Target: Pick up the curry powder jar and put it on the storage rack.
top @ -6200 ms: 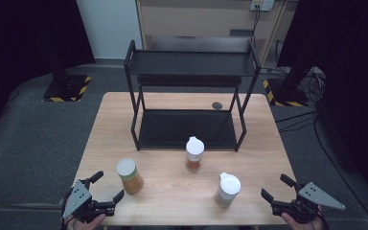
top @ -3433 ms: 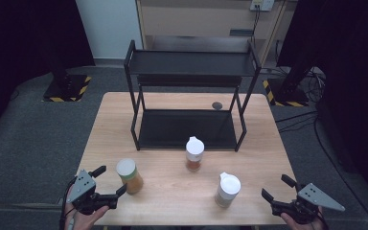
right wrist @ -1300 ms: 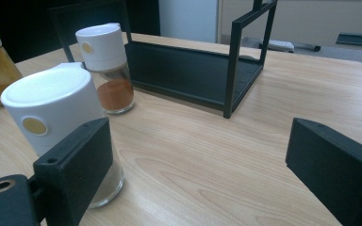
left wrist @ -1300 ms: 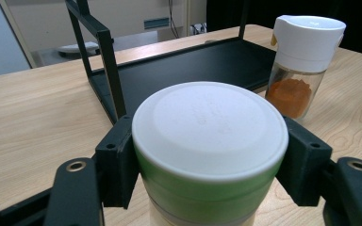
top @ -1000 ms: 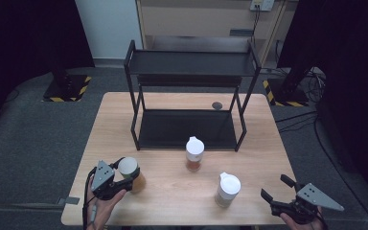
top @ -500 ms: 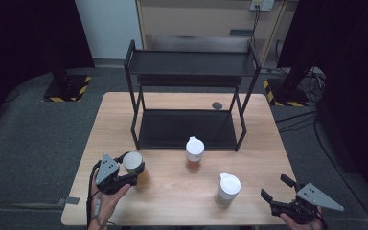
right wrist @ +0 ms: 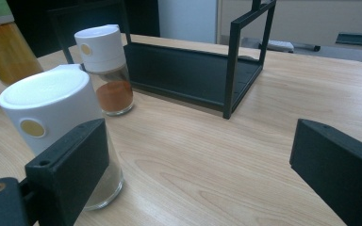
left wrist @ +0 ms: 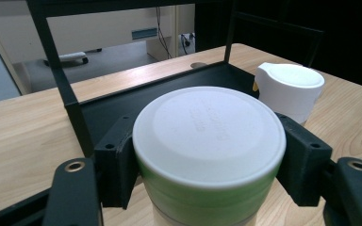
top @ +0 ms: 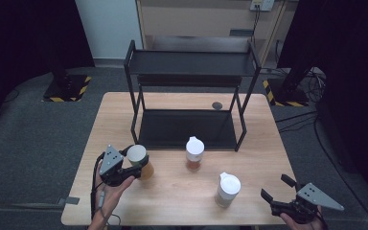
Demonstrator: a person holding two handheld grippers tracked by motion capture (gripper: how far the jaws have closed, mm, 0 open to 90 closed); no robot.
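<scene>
The left tool [top: 133, 165] is clenched on the jar [top: 139, 162], its two black jaws pressing the band just under the white lid, one on each side, as the left gripper view shows. That is a sound place to hold: the lid rim overhangs the jaws a little, so it should stop the jar from sliding down through them. The jar is probably rigid, with smooth, likely slippery walls, and its amber filling gives it some weight low down; held near the top, it could swing or tilt if moved fast, and a drop on the worktop [top: 182, 191] might crack it.

It is a round jar with a flat white lid [left wrist: 209, 136] bearing faint raised lettering, a green band below the lid, and clear walls showing the amber contents. In the right gripper view it stands away at the upper left [right wrist: 7, 44].

Ahead of the left tool lies the lower shelf of the black rack [top: 187, 129], with a white-capped shaker [left wrist: 290, 89] off to its right.

The right tool [top: 280, 194] is released, its jaws wide apart with nothing between them; another shaker [right wrist: 59, 127] stands just beside its left jaw.
</scene>
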